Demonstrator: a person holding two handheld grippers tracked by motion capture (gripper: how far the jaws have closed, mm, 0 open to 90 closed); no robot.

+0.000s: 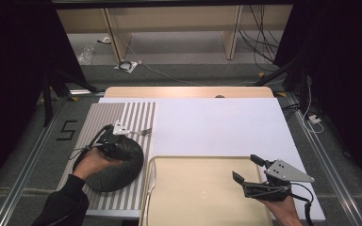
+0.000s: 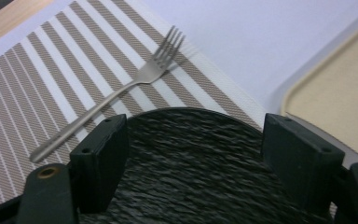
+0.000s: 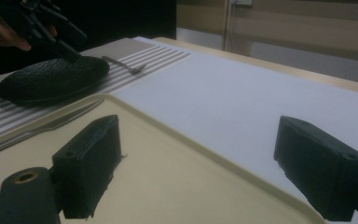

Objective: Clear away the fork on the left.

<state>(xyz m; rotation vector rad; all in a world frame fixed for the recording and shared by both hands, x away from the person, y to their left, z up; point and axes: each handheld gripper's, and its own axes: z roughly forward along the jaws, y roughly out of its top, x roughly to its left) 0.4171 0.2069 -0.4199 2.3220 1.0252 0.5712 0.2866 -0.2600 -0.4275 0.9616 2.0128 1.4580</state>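
From the high view, I have my left gripper (image 1: pixel 131 136) over the far edge of the dark plate (image 1: pixel 115 172), which sits on the striped mat (image 1: pixel 99 117) at the left of the bench (image 1: pixel 217 125). The fork (image 1: pixel 139 133) lies on the mat just past the gripper's tips, beyond the plate's rim. My right gripper (image 1: pixel 246 168) hovers over the beige tray (image 1: pixel 202 188), jaws spread wide with nothing between them. A knife (image 1: pixel 151 181) lies along the tray's left edge, between plate and tray.

In the left gripper view, my jaws stand wide apart, one on each side of the plate (image 2: pixel 191 163), whose rough black surface runs between them. The fork (image 2: pixel 121 93) lies ahead and to the left of the jaws, tines pointing away, flat on the mat (image 2: pixel 37 79). The tray's corner (image 2: pixel 335 102) is off to the right.

In the right gripper view, my jaws are wide open above the tray (image 3: pixel 182 186), empty. Far ahead to the left I see the plate (image 3: pixel 51 79), the left gripper (image 3: pixel 51 32) over it, the fork (image 3: pixel 126 65) behind it, and the knife (image 3: pixel 51 123) beside the tray's rim.
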